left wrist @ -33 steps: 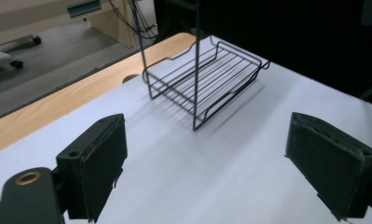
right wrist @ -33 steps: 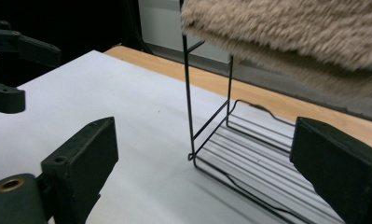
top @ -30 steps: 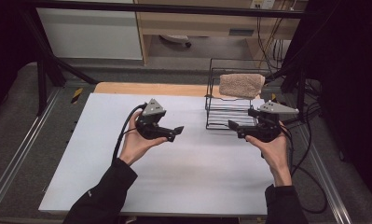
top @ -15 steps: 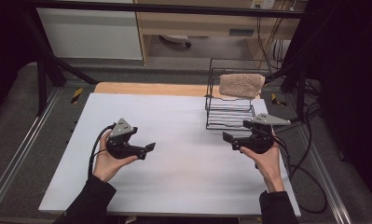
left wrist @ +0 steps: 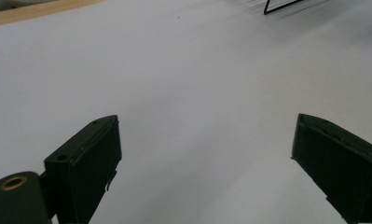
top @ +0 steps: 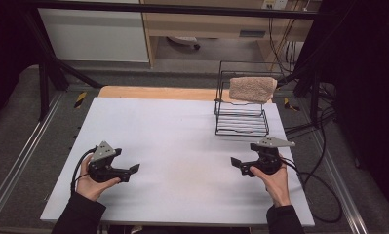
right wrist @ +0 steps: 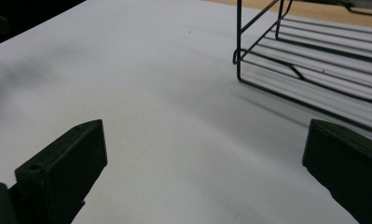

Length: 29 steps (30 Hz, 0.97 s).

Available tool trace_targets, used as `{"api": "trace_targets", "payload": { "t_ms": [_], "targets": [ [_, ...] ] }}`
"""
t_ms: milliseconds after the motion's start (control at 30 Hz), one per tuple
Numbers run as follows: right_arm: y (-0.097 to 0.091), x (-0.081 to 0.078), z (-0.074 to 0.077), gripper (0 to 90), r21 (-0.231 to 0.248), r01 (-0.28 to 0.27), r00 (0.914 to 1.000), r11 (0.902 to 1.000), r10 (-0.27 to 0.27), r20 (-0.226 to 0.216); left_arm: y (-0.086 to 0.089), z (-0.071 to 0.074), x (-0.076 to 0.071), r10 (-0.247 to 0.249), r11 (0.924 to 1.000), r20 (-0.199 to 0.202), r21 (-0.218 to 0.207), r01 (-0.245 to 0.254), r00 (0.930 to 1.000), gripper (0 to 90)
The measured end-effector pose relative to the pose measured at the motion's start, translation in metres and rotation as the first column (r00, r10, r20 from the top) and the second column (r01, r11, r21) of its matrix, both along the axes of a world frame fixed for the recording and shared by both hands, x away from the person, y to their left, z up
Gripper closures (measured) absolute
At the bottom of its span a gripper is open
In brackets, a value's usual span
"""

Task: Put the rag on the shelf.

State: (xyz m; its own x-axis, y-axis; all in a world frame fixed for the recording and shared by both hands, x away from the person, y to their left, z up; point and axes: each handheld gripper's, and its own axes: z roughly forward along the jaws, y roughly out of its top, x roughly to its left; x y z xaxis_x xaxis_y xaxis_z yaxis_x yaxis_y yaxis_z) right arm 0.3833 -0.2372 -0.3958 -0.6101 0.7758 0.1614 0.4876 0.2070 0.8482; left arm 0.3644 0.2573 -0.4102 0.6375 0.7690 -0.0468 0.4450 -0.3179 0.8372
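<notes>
At the near edge of the white desk (top: pixel 182 126) the person is holding both tools low over the bare top; the left gripper (top: pixel 133 168) is sitting toward the near left corner, its jaws released and standing wide with nothing but white surface between them in the left gripper view (left wrist: pixel 204 154); the right gripper (top: pixel 236 162) is sitting toward the near right corner, pointing inward, and its jaws are likewise spread wide and gripping nothing in the right gripper view (right wrist: pixel 204 163), having just been opening with nothing between them.

Farther back, near the far right corner, the black wire rack (top: pixel 241 122) is standing on the desk, and its lower shelf is showing just ahead of the right jaws (right wrist: pixel 314 56); the tan towel (top: pixel 252 89) is lying draped over the rack's top rail, folded and hanging a little down the front.

I am judging that the towel is light, soft and limp, so it is likely sagging and sliding once lifted; pinching a thick fold at its hanging front edge is looking safest, and the light rack may shift if the cloth is snagging on the wires.
</notes>
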Motion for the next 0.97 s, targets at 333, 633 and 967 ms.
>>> {"api": "trace_targets", "payload": {
  "t_ms": [333, 633, 967],
  "targets": [
    [-0.011, -0.013, -0.033, 0.5, -0.026, -0.027, 0.9984, 0.9993, 0.025, -0.05, 0.021, -0.015, -0.013, 0.003, 1.0, -0.006, 0.005, -0.003, 1.0, 8.4],
    [-0.022, -0.028, -0.051, 0.5, -0.045, -0.041, 0.9963, 0.9981, 0.038, -0.077, 0.024, -0.027, -0.016, -0.019, 0.9996, -0.035, 0.02, 0.019, 0.9992, 8.4],
    [-0.023, -0.028, -0.054, 0.6, -0.039, -0.048, 0.9956, 0.9981, 0.044, -0.082, 0.024, -0.032, -0.016, -0.026, 0.9992, -0.049, 0.03, 0.028, 0.9984, 8.4]
  ]
}}
